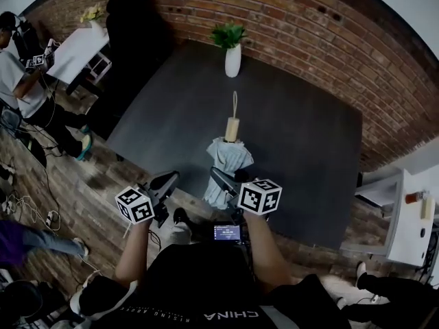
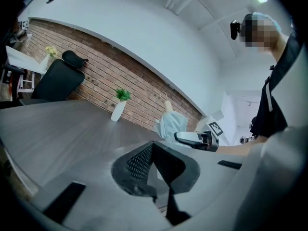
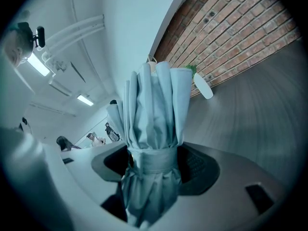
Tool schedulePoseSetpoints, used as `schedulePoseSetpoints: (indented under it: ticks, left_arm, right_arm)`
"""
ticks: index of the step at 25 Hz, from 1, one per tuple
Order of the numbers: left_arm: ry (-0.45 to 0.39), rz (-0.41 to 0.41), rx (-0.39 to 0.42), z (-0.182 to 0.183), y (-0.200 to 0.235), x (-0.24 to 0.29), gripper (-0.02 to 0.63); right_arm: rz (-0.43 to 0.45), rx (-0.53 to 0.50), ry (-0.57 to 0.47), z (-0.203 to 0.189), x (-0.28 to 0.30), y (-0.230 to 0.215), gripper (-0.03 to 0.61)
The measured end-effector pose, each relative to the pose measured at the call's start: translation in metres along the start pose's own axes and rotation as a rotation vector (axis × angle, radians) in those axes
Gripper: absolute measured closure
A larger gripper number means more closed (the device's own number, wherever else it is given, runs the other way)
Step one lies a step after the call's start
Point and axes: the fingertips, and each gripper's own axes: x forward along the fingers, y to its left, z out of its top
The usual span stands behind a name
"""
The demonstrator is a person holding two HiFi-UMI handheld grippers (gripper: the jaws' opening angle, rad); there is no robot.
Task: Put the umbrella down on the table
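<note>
A folded light-blue umbrella (image 1: 230,157) with a wooden handle (image 1: 232,127) and a cord loop is held over the near edge of the dark grey table (image 1: 295,129). My right gripper (image 1: 223,181) is shut on it. In the right gripper view the pads of the right gripper (image 3: 153,165) clamp the umbrella (image 3: 154,109) at its strap band, and the fabric hides the gap between them. My left gripper (image 1: 164,181) hangs to the left of the umbrella, apart from it. The left gripper (image 2: 154,170) is shut, with nothing between its pads. The left gripper view also shows the umbrella (image 2: 172,124) and the right gripper (image 2: 195,139).
A white vase (image 1: 232,60) with a green plant stands near the table's far edge by the brick wall. A black office chair (image 1: 130,26) and a person (image 1: 17,74) are at the left. A white shelf unit (image 1: 405,218) is at the right. Cables lie on the wooden floor.
</note>
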Motion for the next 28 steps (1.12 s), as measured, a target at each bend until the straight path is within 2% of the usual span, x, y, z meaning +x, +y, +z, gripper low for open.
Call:
schedulePoseSetpoints:
  ticks: [14,21,28]
  left_arm:
    - [0.077,-0.163,0.049,0.063,0.089,0.022,0.612]
    - [0.12,-0.224,0.071,0.071,0.116,0.006,0.612]
    - [0.123,-0.258,0.042,0.063,0.12,0.002,0.612]
  right_arm:
    - [-0.133,0.02,-0.089,0.038,0.079,0.001,0.287]
    - [-0.177,0.043,-0.159,0.035,0.104,0.017,0.287]
    - [-0.2,0.07,-0.182,0.028,0.106,0.025,0.287]
